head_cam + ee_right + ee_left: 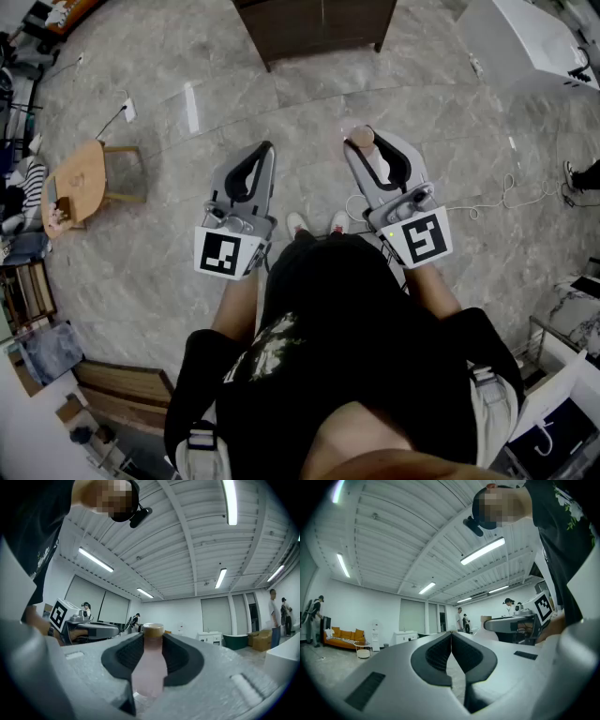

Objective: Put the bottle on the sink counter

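One pale pink, tan-capped bottle [149,667] sits clamped between right gripper [151,641] jaws.

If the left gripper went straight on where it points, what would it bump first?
Nothing nearby. The left gripper, jaws shut, points across the room; the way looks free until the far white wall, though depth is hard to judge.

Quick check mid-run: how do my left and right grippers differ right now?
The right gripper is clamped on the pink bottle, tan cap poking past its tips; the left gripper holds nothing. The right gripper's jaws stand a bottle's width apart; the left gripper's touch. Both are grey with marker cubes, held over the marble floor.
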`<state>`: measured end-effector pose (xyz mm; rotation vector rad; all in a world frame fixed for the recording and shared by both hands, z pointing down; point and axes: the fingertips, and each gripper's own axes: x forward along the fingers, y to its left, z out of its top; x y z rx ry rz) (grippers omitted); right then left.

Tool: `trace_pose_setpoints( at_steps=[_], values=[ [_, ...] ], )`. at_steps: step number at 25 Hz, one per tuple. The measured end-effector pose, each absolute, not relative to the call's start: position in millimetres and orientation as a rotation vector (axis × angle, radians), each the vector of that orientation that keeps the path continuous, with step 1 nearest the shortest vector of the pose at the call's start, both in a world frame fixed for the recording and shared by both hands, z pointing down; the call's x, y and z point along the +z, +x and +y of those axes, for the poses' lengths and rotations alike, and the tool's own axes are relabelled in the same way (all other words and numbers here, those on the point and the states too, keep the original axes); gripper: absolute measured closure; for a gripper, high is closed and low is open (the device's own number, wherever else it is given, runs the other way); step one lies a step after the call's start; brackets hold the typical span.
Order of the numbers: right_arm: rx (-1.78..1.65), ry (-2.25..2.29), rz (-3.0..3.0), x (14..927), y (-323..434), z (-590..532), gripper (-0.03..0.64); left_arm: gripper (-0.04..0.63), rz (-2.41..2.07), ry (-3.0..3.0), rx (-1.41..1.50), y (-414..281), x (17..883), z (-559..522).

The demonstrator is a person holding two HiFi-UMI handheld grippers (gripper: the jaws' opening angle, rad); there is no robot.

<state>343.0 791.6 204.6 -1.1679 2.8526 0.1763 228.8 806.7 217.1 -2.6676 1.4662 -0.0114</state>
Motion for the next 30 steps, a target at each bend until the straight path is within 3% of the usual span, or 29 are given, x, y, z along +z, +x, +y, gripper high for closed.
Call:
trace_pose_setpoints(
  at_steps=[11,21,30],
  values=[
    [0.164,-1.059,2.880,220.7,355.2,776.2,0.502,0.581,1.535,-2.692,-0.045,251.3,258.3,801.1],
    [0.199,-1.102,2.911,223.8,323.6,739.5,0.500,0.581,1.530,-2.627,-0.045,195.2,254.6,746.0],
    [0.203,-1.134,2.901,221.5,222.8,618.8,0.500,0.581,1.436,-2.696,-0.083,112.9,251.6,628.3]
  ],
)
